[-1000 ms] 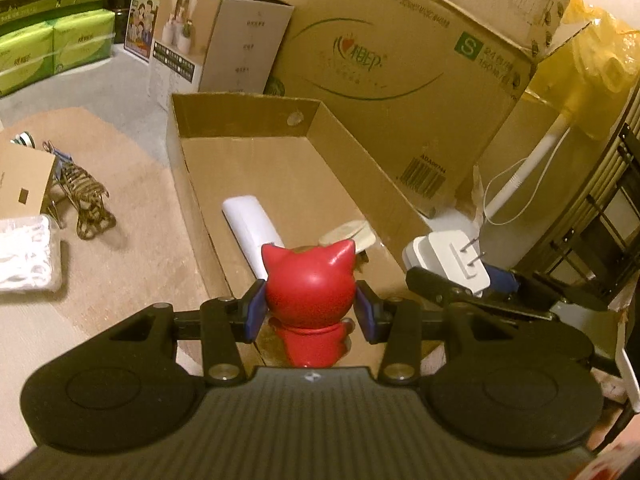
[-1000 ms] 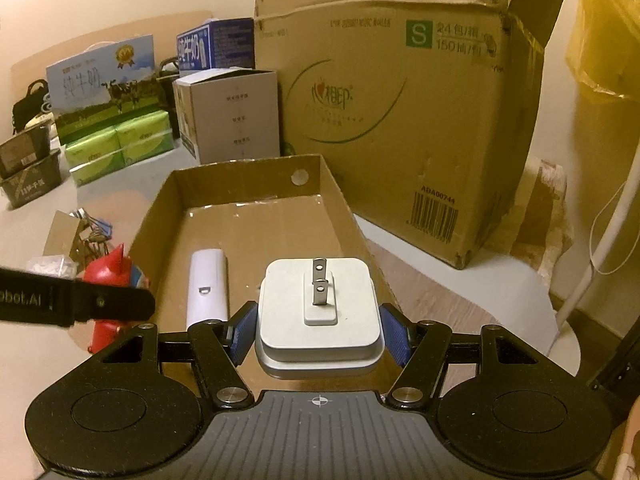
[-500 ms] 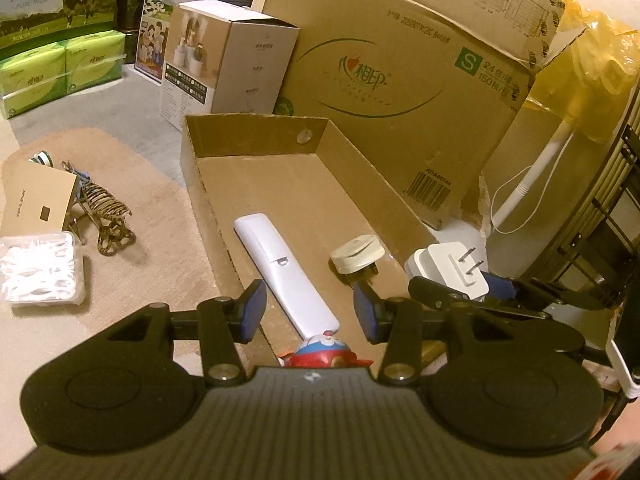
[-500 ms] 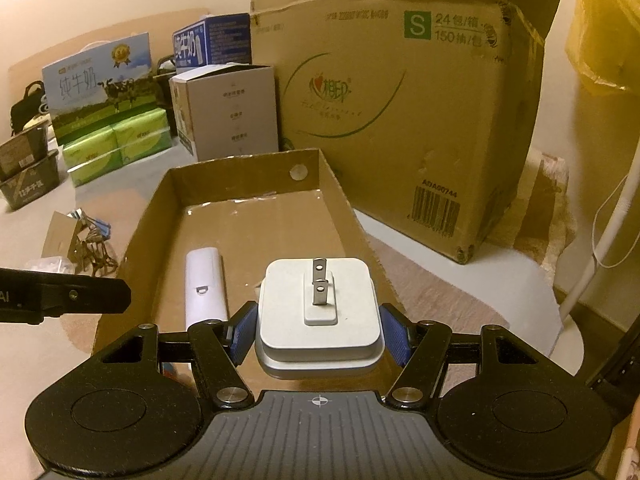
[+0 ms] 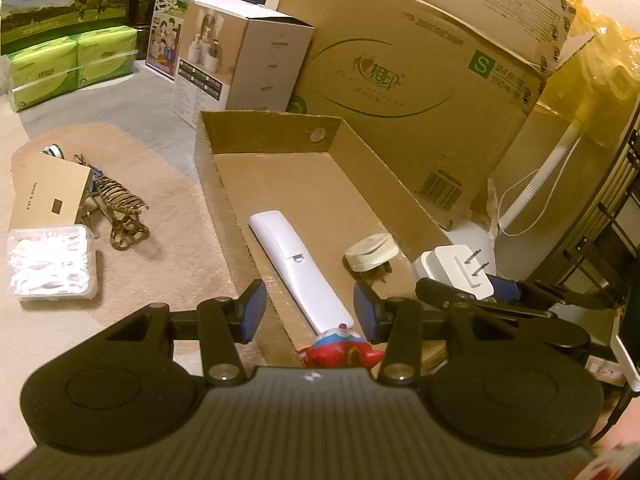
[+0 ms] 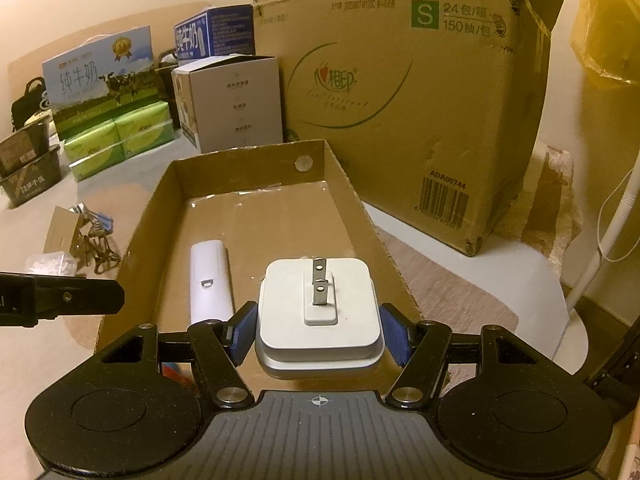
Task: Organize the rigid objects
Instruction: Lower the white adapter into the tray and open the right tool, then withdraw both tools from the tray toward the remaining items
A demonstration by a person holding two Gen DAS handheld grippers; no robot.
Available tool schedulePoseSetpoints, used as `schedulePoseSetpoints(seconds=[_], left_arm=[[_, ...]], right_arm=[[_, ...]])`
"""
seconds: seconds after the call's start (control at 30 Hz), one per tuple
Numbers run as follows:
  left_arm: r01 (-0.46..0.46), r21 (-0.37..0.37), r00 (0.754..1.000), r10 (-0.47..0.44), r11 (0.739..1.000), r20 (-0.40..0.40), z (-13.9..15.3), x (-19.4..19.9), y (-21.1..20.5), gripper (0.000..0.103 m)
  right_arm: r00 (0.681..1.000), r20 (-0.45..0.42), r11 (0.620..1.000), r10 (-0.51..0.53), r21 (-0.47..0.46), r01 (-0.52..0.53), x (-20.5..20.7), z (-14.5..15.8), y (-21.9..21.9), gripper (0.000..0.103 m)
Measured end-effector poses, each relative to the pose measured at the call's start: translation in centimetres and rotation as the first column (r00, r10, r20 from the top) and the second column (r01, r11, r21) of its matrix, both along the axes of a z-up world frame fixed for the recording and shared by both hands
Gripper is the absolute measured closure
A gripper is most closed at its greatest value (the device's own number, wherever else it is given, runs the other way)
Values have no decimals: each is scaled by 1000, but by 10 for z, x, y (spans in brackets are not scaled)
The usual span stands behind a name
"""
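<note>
A shallow cardboard tray (image 5: 212, 168) (image 6: 160, 200) lies on the floor. Inside it lie a white remote (image 5: 300, 268) (image 6: 210, 276), a small beige plug (image 5: 372, 256) and a red figurine (image 5: 340, 352) at the near end, just below my left gripper. My left gripper (image 5: 306, 312) is open and empty above the tray's near end. My right gripper (image 6: 318, 334) is shut on a white charger (image 6: 318, 312) with its prongs facing up, held over the tray's near right part. The charger also shows in the left wrist view (image 5: 460, 268).
A large cardboard box (image 5: 420, 80) and a white carton (image 5: 240, 60) stand behind the tray. Left of the tray on the rug lie a clear box of floss picks (image 5: 52, 264), a small brown box (image 5: 44, 196) and a wooden model (image 5: 116, 204). A white fan pole (image 5: 540, 176) stands at right.
My left gripper let go of the red figurine, which now lies in the tray's near end, and has pulled back and up. The right gripper still holds the charger, almost unmoved.
</note>
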State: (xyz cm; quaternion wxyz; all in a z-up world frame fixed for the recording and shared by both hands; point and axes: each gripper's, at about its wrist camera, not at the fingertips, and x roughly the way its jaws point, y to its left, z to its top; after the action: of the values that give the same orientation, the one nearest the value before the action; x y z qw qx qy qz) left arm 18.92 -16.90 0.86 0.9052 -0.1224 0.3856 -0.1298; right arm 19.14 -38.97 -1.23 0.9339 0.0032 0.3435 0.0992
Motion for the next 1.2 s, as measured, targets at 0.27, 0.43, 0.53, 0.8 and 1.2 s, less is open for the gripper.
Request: schedulePoseSetpoints(seconds=[0.27, 0.43, 0.53, 0.8, 1.2], left_arm=[[-12, 0, 1000, 12, 1000, 1, 0, -2, 6, 60], [-12, 0, 1000, 12, 1000, 3, 1, -5, 8, 60], [-12, -1, 1000, 12, 1000, 8, 2, -8, 9, 60], [-20, 2, 1000, 20, 1000, 22, 8, -20, 23, 60], [-76, 18, 996, 75, 997, 48, 19, -47, 68, 60]], right_arm=[[1000, 24, 1000, 5, 19, -6, -2, 4, 2, 38], [1000, 27, 1000, 6, 16, -7, -7, 6, 3, 37], [1000, 28, 1000, 6, 14, -6, -10, 8, 4, 37], [999, 53, 1000, 11, 11, -11, -25, 23, 13, 37], [997, 72, 999, 27, 28, -29, -56, 42, 44, 37]])
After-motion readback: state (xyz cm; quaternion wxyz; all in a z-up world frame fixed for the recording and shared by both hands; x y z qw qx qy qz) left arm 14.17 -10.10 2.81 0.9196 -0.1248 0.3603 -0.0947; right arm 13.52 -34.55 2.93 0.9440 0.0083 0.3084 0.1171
